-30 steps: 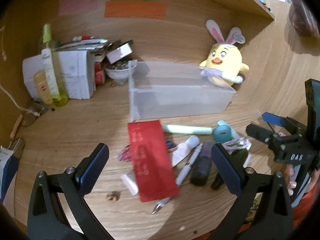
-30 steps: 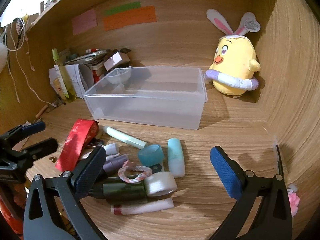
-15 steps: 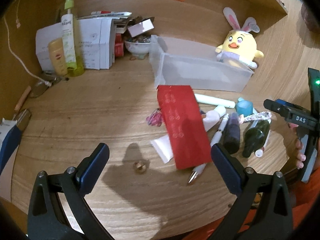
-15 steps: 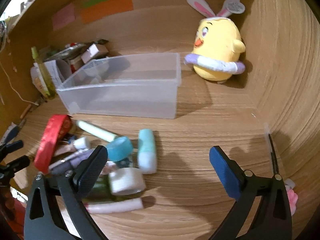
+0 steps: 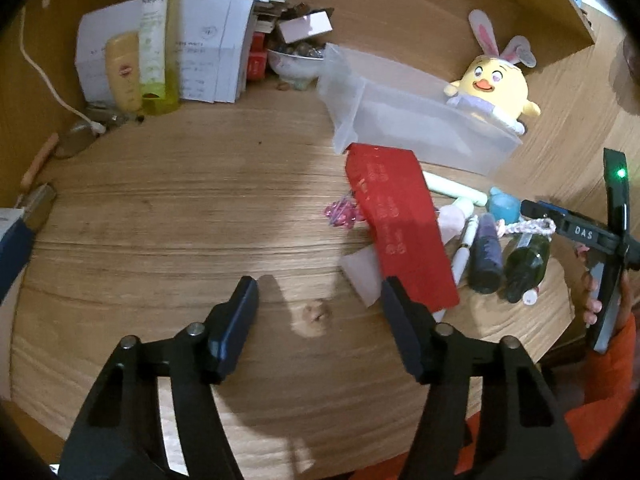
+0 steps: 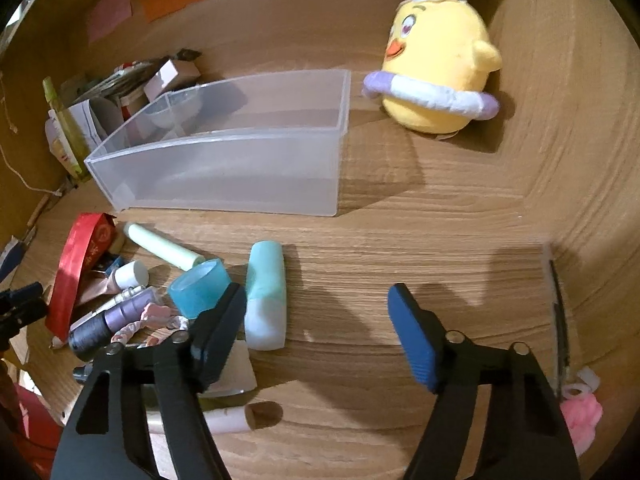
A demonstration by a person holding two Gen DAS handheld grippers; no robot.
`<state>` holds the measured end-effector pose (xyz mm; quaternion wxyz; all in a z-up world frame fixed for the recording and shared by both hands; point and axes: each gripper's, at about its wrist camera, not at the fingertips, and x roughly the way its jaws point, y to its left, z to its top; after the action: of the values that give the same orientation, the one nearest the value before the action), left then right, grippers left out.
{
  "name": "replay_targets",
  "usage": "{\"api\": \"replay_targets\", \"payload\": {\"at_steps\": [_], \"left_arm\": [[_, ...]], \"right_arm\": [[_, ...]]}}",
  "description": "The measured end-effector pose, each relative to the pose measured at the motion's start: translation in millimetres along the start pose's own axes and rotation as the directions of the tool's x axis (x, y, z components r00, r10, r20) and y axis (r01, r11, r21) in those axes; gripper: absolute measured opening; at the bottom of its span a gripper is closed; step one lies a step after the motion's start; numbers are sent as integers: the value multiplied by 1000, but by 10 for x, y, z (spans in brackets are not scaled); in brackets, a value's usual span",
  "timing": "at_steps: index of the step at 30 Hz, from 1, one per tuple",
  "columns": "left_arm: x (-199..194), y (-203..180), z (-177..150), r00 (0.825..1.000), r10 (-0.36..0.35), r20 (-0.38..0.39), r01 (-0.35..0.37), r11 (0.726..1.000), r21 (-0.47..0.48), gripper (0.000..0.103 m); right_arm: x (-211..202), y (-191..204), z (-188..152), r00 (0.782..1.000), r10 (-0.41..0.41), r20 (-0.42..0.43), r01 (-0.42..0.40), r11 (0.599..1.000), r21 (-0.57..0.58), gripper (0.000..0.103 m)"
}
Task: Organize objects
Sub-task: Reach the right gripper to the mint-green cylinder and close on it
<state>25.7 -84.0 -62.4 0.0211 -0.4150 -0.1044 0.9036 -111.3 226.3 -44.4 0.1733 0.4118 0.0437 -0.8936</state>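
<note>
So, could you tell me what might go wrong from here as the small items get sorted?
The right gripper is closing on nothing while its left finger overlaps the crowded pile, so it may knock the blue cap or teal tube away. The left gripper, also closing on nothing, could skid the red envelope off the items it covers, away from the clear bin.

Small items lie heaped before an open bin [image 6: 224, 168] on a desk [image 6: 400, 240], a plush chick [image 6: 436, 76] at the bin's right.
</note>
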Motion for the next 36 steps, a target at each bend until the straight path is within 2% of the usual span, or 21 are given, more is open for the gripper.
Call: {"api": "replay_targets", "payload": {"at_steps": [1, 3, 7, 10, 18, 25, 29, 32, 36], "left_arm": [[-9, 0, -13, 1000, 4, -3, -4, 1000, 6, 57], [-22, -10, -37, 1000, 11, -6, -11, 1000, 23, 44], [-34, -55, -73, 1000, 20, -10, -19, 998, 60, 29], [-33, -69, -78, 1000, 24, -13, -23, 997, 71, 12], [15, -29, 50, 1000, 13, -10, -12, 999, 34, 13], [-20, -101, 287, 999, -12, 39, 10, 999, 32, 13], [-36, -192, 436, 997, -34, 67, 31, 998, 46, 13], [-25, -272, 559, 995, -55, 85, 50, 997, 62, 13], [4, -408, 700, 992, -74, 104, 66, 994, 86, 13]], "right_arm": [[27, 9, 6, 1000, 8, -8, -8, 1000, -3, 63], [61, 29, 16, 1000, 13, -15, -13, 1000, -8, 60], [108, 49, 55, 999, 14, -29, -15, 1000, -18, 55], [127, 49, 71, 999, 12, -37, -13, 1000, -19, 55], [141, 57, 59, 999, 19, -47, -21, 999, -37, 55], [168, 100, 84, 996, 61, -69, -65, 996, -68, 54], [221, 78, 136, 991, 93, -92, -99, 993, -60, 28], [277, 32, 166, 990, 93, -105, -98, 994, -52, 22], [307, -34, 196, 991, 89, -103, -95, 994, -46, 21]]}}
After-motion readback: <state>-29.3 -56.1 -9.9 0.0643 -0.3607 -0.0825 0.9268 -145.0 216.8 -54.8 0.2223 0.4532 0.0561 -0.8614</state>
